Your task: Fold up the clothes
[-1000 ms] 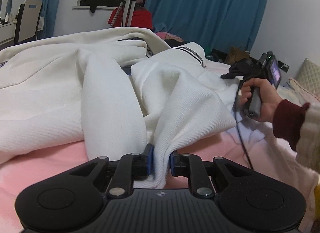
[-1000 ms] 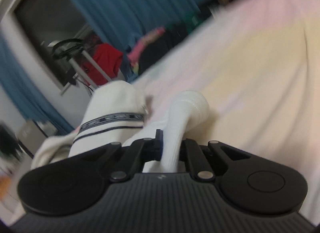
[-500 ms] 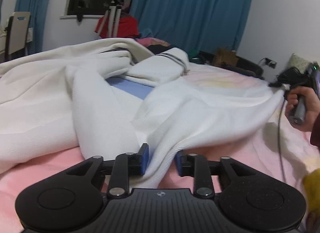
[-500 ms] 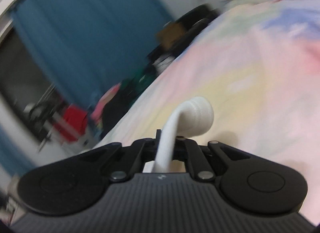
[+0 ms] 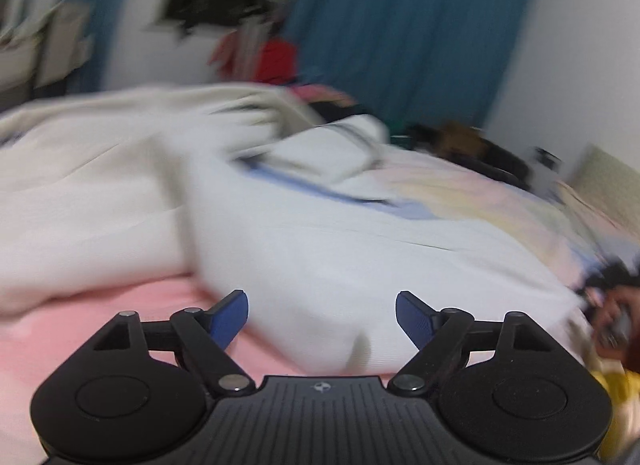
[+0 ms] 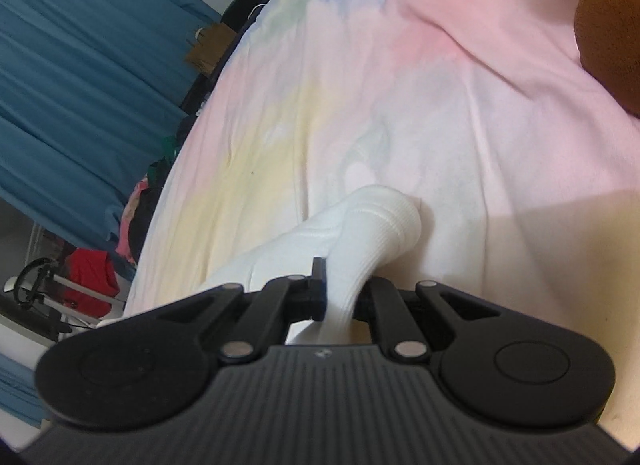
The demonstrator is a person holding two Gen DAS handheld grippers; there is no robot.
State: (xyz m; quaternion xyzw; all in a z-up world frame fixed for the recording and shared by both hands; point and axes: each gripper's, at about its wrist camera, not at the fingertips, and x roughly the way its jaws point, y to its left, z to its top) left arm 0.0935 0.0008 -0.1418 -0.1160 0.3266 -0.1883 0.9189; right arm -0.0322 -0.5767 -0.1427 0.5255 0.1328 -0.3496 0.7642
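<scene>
Left gripper (image 5: 322, 315) jaws spread wide, gripped nothing, hovered at near edge of white garment (image 5: 320, 249) spread over pastel bedsheet (image 6: 400, 85). Right gripper (image 6: 340, 297) clenched on ribbed white cuff (image 6: 384, 221) of same garment. Left view motion-blurred.

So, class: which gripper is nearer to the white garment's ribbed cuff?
Right. The right gripper is shut on the ribbed cuff; the left gripper is open, at the garment's other edge.

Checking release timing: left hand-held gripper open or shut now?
Open. The left hand-held gripper has its blue fingers spread wide, with the white garment lying unpinched between them.
</scene>
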